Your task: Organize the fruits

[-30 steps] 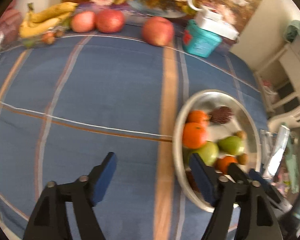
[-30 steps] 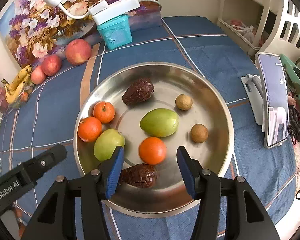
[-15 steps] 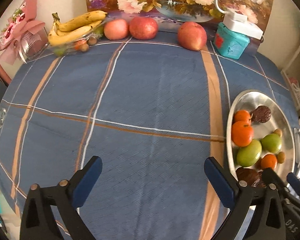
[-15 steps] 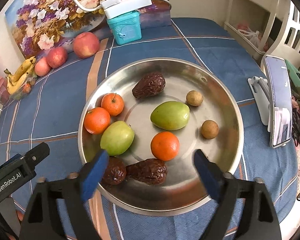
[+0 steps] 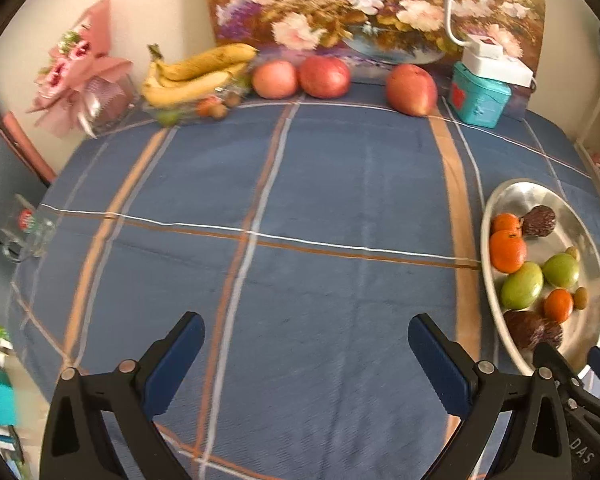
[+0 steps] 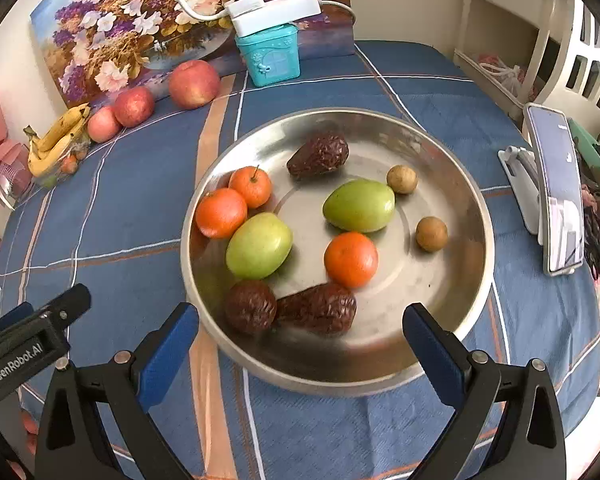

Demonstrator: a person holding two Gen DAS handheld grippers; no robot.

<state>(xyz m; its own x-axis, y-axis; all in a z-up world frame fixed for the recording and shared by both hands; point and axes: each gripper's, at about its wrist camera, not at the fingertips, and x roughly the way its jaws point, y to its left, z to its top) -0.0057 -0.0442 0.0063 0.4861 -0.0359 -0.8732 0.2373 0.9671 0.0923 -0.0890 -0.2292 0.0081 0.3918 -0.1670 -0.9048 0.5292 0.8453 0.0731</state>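
Both tongs spread wide, gripping nothing: right tongs [image 6: 300,340] poised at the near rim of the steel dish [image 6: 452,168] of fruit, nearest the wrinkled brown pair [image 6: 314,308]; left tongs [image 5: 306,354] wait over bare tablecloth [image 5: 320,184].

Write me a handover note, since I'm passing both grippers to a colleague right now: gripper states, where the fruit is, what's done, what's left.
Left gripper: open, empty, over bare cloth.
Right gripper: open, empty, at the near rim of the steel plate.
On the plate: three oranges, two green fruits, three dark wrinkled fruits, two small brown ones.
Three apples and the bananas sit at the table's far edge by the painting.
Left, probably: sort the plate; nothing is gripped.
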